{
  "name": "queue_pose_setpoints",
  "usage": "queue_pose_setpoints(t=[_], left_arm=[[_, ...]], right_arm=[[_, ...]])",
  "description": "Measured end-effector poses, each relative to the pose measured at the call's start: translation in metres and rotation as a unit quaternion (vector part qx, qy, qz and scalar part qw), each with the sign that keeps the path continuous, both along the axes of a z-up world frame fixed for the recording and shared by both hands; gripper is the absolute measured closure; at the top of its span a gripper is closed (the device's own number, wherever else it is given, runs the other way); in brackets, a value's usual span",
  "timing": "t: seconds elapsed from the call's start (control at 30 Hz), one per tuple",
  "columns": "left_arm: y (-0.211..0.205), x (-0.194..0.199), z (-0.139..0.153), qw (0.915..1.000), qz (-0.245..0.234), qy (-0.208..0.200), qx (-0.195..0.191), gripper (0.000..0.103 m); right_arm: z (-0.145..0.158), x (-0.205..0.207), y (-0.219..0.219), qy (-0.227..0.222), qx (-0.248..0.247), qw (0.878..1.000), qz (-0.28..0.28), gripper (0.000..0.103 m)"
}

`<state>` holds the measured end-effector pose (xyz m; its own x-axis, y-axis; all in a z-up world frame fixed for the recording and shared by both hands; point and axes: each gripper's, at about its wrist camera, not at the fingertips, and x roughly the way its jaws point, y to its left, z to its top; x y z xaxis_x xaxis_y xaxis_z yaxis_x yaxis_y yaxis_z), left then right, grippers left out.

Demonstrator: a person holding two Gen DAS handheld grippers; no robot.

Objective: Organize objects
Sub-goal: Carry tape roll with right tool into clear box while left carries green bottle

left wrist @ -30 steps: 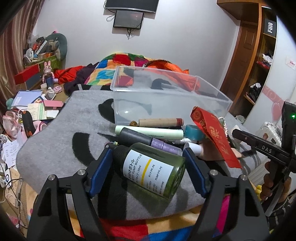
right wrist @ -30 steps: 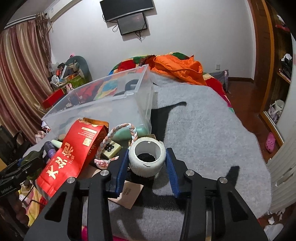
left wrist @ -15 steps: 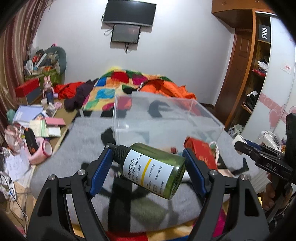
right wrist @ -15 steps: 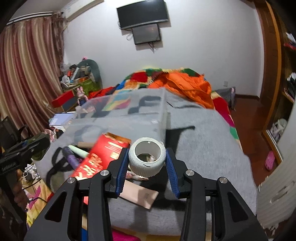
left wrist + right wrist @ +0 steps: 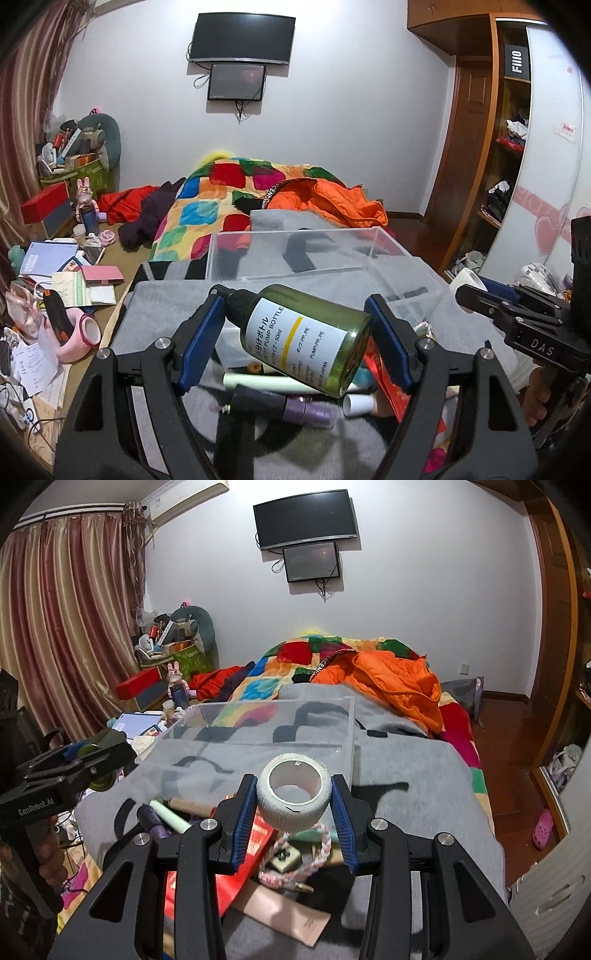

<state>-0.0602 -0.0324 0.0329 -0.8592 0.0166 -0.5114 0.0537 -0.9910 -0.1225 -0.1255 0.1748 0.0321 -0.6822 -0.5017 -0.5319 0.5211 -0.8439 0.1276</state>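
Observation:
My left gripper (image 5: pixel 295 343) is shut on a green pump bottle (image 5: pixel 306 339) with a white label, held sideways in the air above a pile of small items. My right gripper (image 5: pixel 294 806) is shut on a white tape roll (image 5: pixel 294 794), also lifted above the pile. A clear plastic bin (image 5: pixel 266 254) stands on the grey blanket just beyond both grippers; it shows in the right wrist view too (image 5: pixel 347 720). The right gripper appears at the right of the left wrist view (image 5: pixel 517 314), the left gripper at the left of the right wrist view (image 5: pixel 74 764).
Under the grippers lie a purple tube (image 5: pixel 295 410), a pale green tube (image 5: pixel 170 814), a red packet (image 5: pixel 255 849), a braided cord (image 5: pixel 321 849) and a tan card (image 5: pixel 288 912). An orange jacket (image 5: pixel 391 686) lies behind the bin. Clutter covers the floor at left (image 5: pixel 55 295).
Both grippers have risen from the pile with their objects and now look over the bin's rim. The bottle and the tape roll stay held.

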Motion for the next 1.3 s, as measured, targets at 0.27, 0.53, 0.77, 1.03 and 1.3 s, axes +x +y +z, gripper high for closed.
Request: queue_pose_setpoints(t=[0.27, 0.53, 0.77, 1.03, 1.3], left_arm=[[-0.003, -0.032, -0.001, 0.9998, -0.002, -0.017, -0.007, 0.026], [-0.006, -0.063, -0.012, 0.9987, -0.009, -0.051, -0.004, 0.026], [-0.009, -0.086, -0.028, 0.9962, -0.021, -0.084, 0.001, 0.026], [-0.002, -0.106, -0.042, 0.9932, -0.037, -0.11, -0.014, 0.026], [-0.005, -0.117, -0.054, 0.9908, -0.037, -0.13, -0.01, 0.026]], right_arm=[[0.002, -0.025, -0.015, -0.001, 0.012, 1.0, -0.002, 0.067], [-0.008, -0.051, -0.03, -0.02, 0.022, 1.0, 0.007, 0.067], [-0.019, -0.072, -0.042, -0.039, 0.034, 0.999, 0.009, 0.067], [-0.03, -0.087, -0.06, -0.056, 0.062, 0.996, 0.01, 0.067], [-0.039, -0.092, -0.075, -0.056, 0.093, 0.994, 0.019, 0.066]])
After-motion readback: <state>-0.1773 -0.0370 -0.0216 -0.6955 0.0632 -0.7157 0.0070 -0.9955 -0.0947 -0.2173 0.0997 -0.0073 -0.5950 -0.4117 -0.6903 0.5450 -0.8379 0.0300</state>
